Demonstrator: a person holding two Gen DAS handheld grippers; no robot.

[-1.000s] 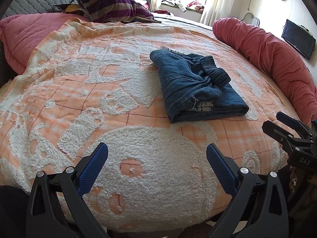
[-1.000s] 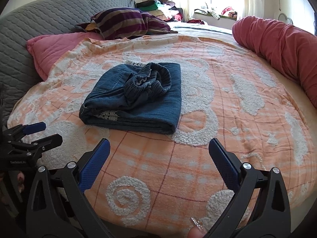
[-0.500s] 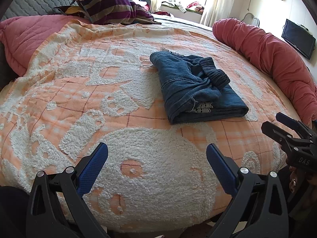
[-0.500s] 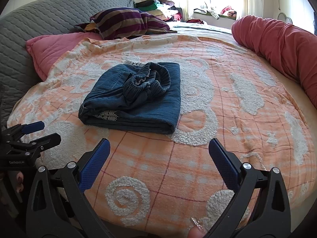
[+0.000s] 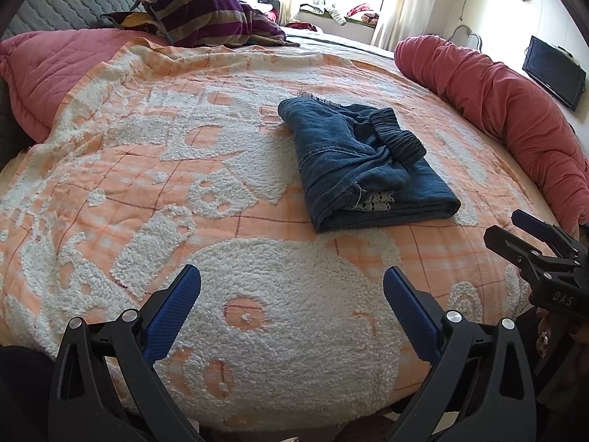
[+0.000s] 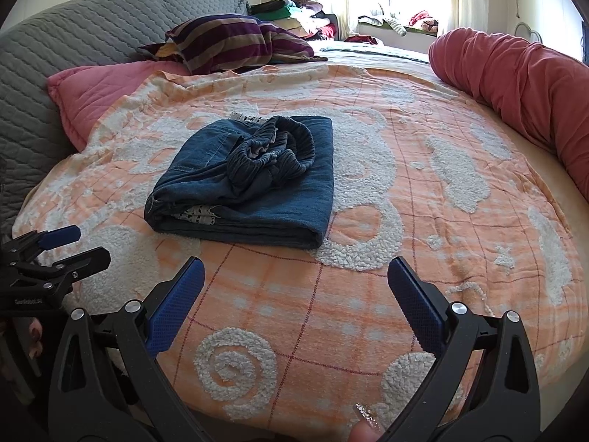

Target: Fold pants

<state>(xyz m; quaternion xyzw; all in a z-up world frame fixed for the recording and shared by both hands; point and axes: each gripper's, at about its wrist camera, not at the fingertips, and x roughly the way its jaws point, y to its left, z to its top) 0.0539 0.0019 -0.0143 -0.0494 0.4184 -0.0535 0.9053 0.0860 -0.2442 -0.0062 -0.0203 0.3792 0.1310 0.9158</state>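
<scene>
Since a second ago, almost nothing shifts: both views stay put over the bed's near edge. Two grippers hover low, side by side, the left gripper (image 5: 292, 287) and right gripper (image 6: 296, 280), each spread wide and empty. One pair of pants (image 6: 250, 180), blue denim, lies folded in a bundle on the orange blanket (image 6: 423, 221), elastic waistband bunched on top, well ahead of both.

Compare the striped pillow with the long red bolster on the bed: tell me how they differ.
The striped pillow has purple and tan bands; the red bolster is one plain colour. The pillow is a squat, slumped cushion by the grey headboard; the bolster is a long wrinkled roll curving along the bed's right edge. Both lie at the margins of the orange blanket, apart from the folded jeans.
</scene>
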